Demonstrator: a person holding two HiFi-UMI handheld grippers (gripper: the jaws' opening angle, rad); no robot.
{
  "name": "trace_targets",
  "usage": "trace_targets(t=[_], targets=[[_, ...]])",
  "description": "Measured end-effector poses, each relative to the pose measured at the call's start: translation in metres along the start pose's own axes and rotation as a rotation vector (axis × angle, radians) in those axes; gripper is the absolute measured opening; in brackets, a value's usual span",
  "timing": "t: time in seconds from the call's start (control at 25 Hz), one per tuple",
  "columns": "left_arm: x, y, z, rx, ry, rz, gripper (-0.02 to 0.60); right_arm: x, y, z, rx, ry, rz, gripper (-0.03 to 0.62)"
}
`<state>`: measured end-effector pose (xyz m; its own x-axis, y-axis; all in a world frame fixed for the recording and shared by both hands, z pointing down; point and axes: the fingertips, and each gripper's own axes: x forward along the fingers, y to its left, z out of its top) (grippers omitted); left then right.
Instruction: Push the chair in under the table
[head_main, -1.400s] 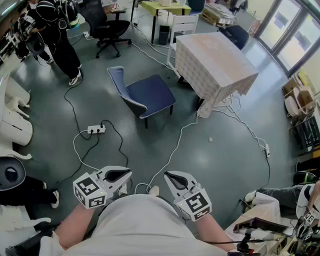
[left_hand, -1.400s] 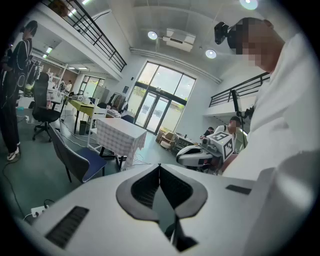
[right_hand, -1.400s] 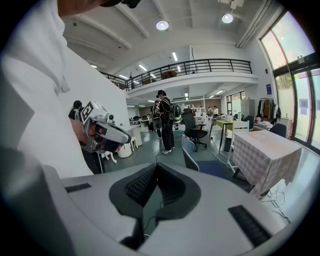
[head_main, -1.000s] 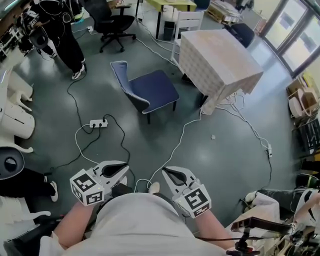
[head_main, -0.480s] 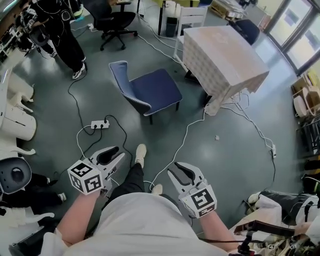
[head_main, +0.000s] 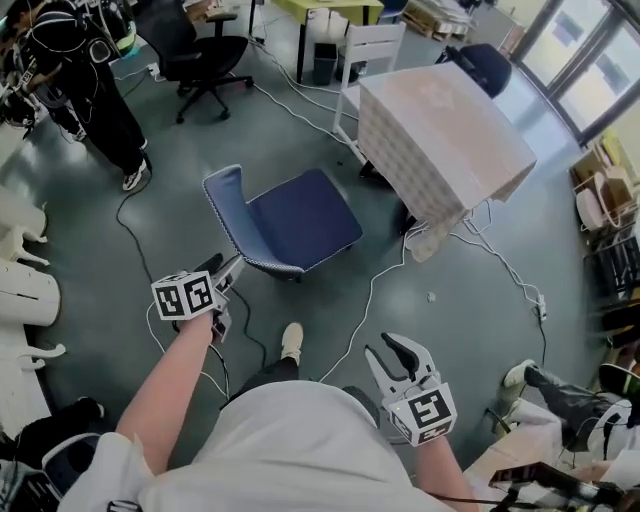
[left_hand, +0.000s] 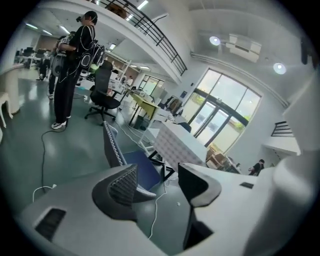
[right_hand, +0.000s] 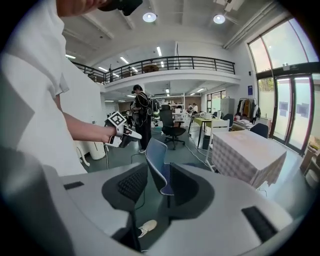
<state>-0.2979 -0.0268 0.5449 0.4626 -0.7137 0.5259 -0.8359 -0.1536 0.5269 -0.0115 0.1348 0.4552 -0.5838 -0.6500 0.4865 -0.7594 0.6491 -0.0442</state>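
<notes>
A blue chair (head_main: 290, 220) stands on the grey floor, its backrest (head_main: 222, 205) towards me and its seat towards the table (head_main: 445, 135) with a pale checked cloth. My left gripper (head_main: 228, 268) reaches out just short of the backrest's near lower edge, apart from it; its jaws are opening with nothing between them. In the left gripper view the chair (left_hand: 114, 147) and table (left_hand: 181, 146) lie beyond the left gripper (left_hand: 157, 182). My right gripper (head_main: 395, 352) hangs low at my right side, jaws opening and empty. In the right gripper view, past the right gripper (right_hand: 152, 186), the chair (right_hand: 157, 159) shows.
White and black cables (head_main: 372, 285) run over the floor between me and the table. A person in black (head_main: 85, 80) stands at far left beside a black office chair (head_main: 195, 50). A white chair (head_main: 368, 50) sits behind the table. My shoe (head_main: 291, 342) is under the chair's front.
I have stepped closer to the chair. My left gripper has swung forward and out to the backrest. Both grippers' jaws have gone from shut to apart.
</notes>
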Motion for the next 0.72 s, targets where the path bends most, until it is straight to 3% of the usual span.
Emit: trace_targets(t=[0.2, 0.32, 0.52, 0.72], targets=[[0.076, 0.084, 0.028, -0.127, 0.066, 0.141, 0.284, 0.044, -0.020, 0.030, 0.015, 0.012, -0.036, 0.135], [0.111, 0.117, 0.021, -0.250, 0.108, 0.176, 0.290, 0.057, -0.032, 0.032, 0.018, 0.040, -0.043, 0.135], [0.153, 0.152, 0.001, -0.325, 0.196, 0.254, 0.283, 0.073, -0.066, 0.031, 0.049, 0.069, -0.051, 0.135], [0.165, 0.157, -0.004, -0.353, 0.217, 0.284, 0.157, 0.094, -0.105, 0.032, 0.054, 0.067, -0.009, 0.133]])
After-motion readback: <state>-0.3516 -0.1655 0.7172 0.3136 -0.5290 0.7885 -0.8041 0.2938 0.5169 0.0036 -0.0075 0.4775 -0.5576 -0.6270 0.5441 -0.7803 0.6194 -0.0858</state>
